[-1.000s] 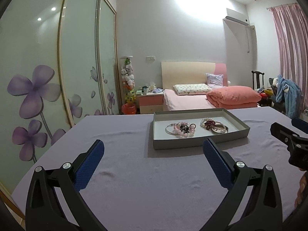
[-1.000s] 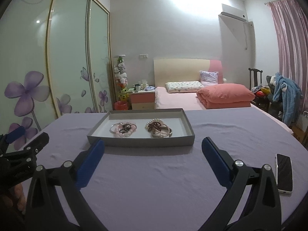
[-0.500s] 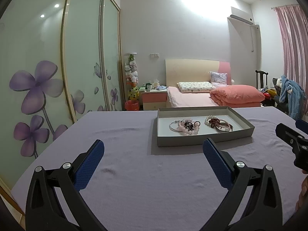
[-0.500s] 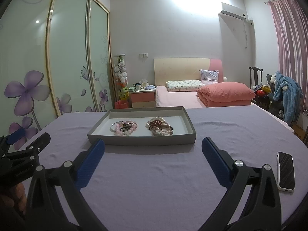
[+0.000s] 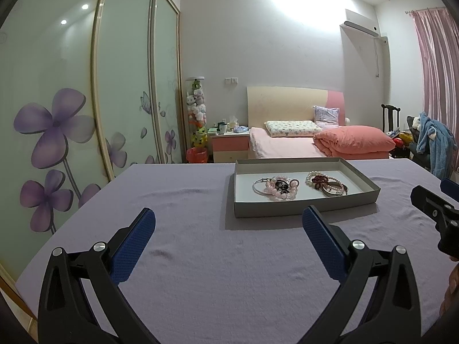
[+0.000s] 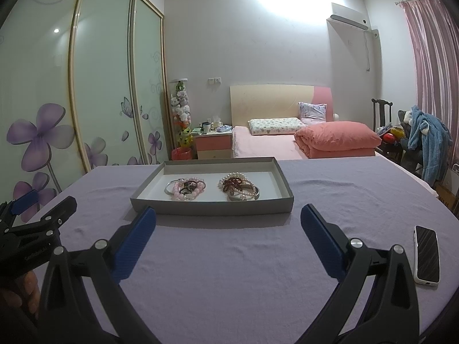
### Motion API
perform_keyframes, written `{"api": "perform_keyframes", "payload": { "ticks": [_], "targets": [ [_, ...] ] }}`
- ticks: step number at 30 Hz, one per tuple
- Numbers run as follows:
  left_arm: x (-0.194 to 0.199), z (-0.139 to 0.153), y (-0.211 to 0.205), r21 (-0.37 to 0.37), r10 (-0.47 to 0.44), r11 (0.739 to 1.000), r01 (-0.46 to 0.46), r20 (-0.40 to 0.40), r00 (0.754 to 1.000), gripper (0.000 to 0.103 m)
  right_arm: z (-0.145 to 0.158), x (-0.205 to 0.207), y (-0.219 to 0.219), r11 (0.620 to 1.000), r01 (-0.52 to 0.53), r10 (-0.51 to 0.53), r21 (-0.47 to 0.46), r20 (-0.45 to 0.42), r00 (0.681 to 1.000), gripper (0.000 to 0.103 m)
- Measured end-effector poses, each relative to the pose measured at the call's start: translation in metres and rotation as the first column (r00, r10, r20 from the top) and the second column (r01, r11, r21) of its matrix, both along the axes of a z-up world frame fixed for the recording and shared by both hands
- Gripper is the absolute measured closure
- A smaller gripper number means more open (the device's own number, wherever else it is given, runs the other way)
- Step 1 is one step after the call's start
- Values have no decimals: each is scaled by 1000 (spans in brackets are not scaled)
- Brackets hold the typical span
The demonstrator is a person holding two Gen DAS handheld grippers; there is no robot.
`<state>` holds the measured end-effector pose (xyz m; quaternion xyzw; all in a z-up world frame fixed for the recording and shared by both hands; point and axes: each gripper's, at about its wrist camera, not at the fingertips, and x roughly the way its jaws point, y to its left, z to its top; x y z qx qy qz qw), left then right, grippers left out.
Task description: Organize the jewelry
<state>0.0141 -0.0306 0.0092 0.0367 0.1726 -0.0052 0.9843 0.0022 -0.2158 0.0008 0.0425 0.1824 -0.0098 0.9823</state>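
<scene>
A shallow grey tray sits on a table with a purple cloth. It holds two heaps of jewelry: a pink bead bracelet pile with a silver bangle on the left, and a pearl and dark red bead pile on the right. My left gripper is open and empty, short of the tray's near left corner. My right gripper is open and empty, just in front of the tray's near wall.
A phone lies on the cloth at the right, close to my right gripper. The table's left edge runs beside a sliding wardrobe with purple flowers. A bed with a pink quilt stands behind the table.
Both views have tilted down a little and the tray sits slightly lower in them. Both grippers stay open and empty.
</scene>
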Motion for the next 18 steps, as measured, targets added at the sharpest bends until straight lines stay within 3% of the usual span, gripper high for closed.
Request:
{"api": "perform_keyframes", "payload": {
  "ticks": [18],
  "targets": [
    [0, 0, -1, -1, 0, 1000, 0, -3, 1000, 2, -1, 0, 1, 1000, -1, 1, 1, -3, 1000, 4]
  ]
}}
